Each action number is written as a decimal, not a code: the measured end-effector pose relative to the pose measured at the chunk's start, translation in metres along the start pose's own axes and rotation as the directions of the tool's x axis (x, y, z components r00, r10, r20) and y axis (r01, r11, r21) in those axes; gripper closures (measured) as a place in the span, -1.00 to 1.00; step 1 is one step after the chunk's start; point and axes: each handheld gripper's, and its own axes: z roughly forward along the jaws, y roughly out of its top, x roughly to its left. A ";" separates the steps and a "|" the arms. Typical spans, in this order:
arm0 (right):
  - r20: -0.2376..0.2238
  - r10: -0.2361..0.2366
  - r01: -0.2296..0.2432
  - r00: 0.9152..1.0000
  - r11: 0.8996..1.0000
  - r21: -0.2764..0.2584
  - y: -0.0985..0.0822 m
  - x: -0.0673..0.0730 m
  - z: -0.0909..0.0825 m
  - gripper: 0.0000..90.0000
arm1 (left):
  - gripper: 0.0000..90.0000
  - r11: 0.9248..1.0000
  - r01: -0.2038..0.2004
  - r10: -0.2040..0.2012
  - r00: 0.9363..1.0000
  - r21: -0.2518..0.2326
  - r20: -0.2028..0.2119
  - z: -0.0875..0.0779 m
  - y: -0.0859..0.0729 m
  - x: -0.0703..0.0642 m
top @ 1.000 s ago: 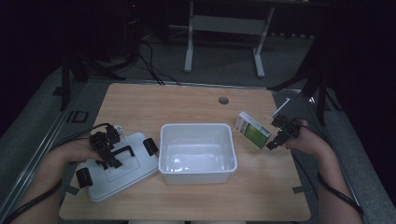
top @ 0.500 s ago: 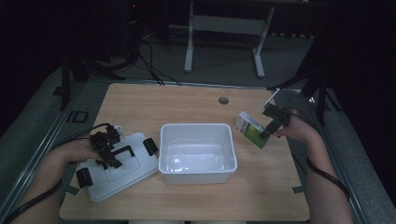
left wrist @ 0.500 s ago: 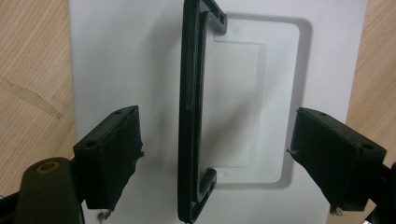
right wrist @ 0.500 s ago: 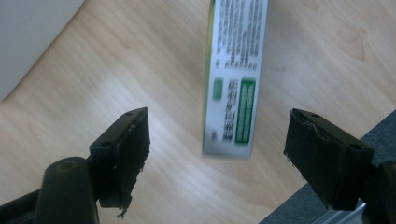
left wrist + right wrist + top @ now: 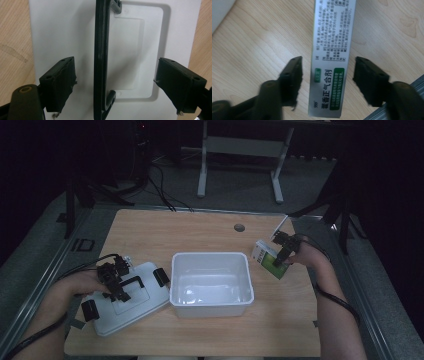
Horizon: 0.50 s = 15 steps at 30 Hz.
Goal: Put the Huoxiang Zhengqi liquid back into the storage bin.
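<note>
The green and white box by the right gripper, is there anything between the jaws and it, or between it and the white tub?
Nothing visible. The right gripper straddles the box, its jaws just closing with bare gaps either side. Between the box and the open white tub lies only a short strip of bare table.

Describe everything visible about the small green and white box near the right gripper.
The box is a slim carton, apparently cardboard, with a white and grey face of small printed text and green panels near one end. It looks closed and undamaged. It rests on the wooden table to the right of the white bin, apart from it. The right gripper straddles it; its jaws have just been closing, but gaps remain on both sides and the pads do not touch it.
</note>
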 end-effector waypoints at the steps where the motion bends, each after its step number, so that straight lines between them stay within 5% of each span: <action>1: -0.001 0.004 -0.004 1.000 1.000 0.006 0.000 -0.001 0.001 -0.06 | -0.62 1.000 0.000 0.000 1.000 0.001 -0.001 0.000 0.000 0.000; 15: -0.037 0.012 -0.011 0.999 0.999 0.033 0.002 -0.003 0.018 0.35 | -0.62 1.000 0.002 -0.002 1.000 0.001 -0.002 -0.001 0.001 -0.001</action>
